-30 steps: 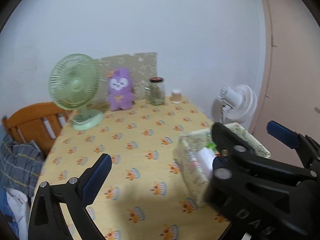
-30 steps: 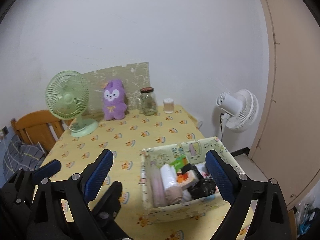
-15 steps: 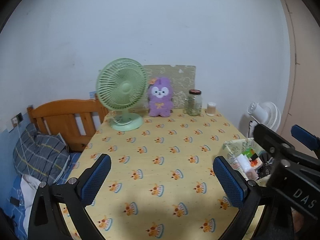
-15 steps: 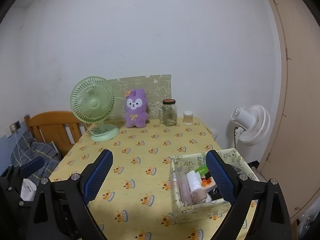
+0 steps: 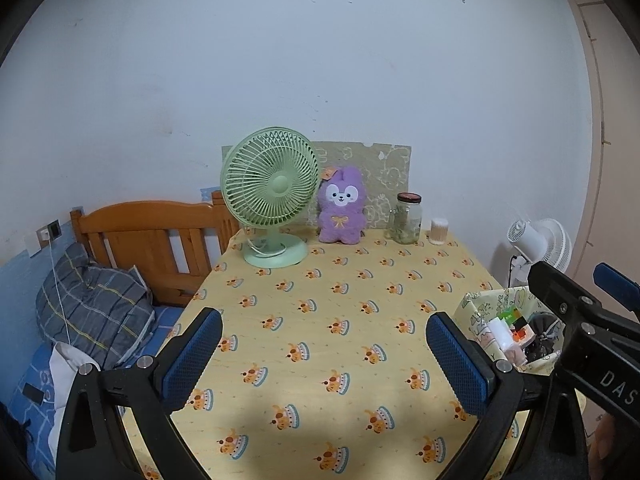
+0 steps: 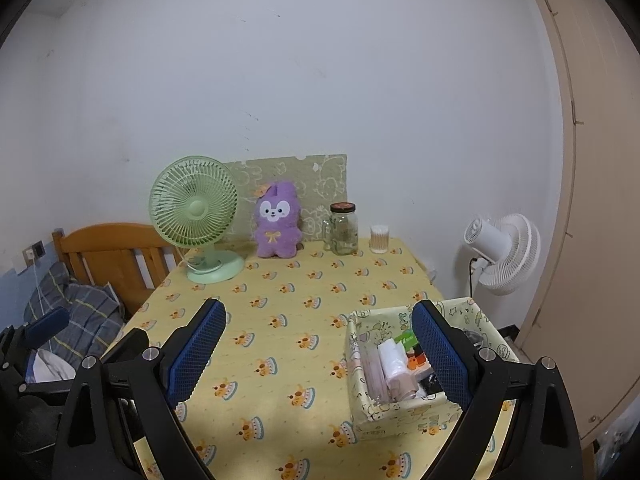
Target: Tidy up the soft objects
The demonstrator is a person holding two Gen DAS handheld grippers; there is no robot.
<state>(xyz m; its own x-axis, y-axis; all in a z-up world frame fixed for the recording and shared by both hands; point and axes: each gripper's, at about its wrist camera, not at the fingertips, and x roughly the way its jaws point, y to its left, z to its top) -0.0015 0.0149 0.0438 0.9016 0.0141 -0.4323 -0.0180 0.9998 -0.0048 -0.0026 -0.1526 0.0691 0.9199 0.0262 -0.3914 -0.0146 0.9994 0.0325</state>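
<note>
Both tongs hang above the near edge of the worktop (image 5: 320,304), which wears a yellow cloth printed with small cakes. The left tongs (image 5: 324,354) stand wide apart with nothing between the blue pads, and the right tongs (image 6: 318,354) are spread just as wide and equally bare.

The purple plush toy (image 6: 277,221) sits upright at the far edge of the worktop, its back against a pale green patterned board (image 6: 320,178) that leans on the wall. Just to its left stands a green desk fan (image 6: 195,216); to its right a glass jar (image 6: 344,229) with a dark lid, then a small clear tub (image 6: 379,239) of what may be cotton swabs, though it is too small to be sure.

Near the right front corner rests a fabric storage box (image 6: 400,412) printed with cartoon figures. Inside it lie rolled pale items, something green and orange, and a dark bundle, partly hidden behind the right tongs' pad.

Off the worktop's left edge are a wooden headboard (image 5: 152,236) and a grey checked pillow (image 5: 92,304) on the bed. A white floor fan (image 6: 504,254) stands off the right edge.
</note>
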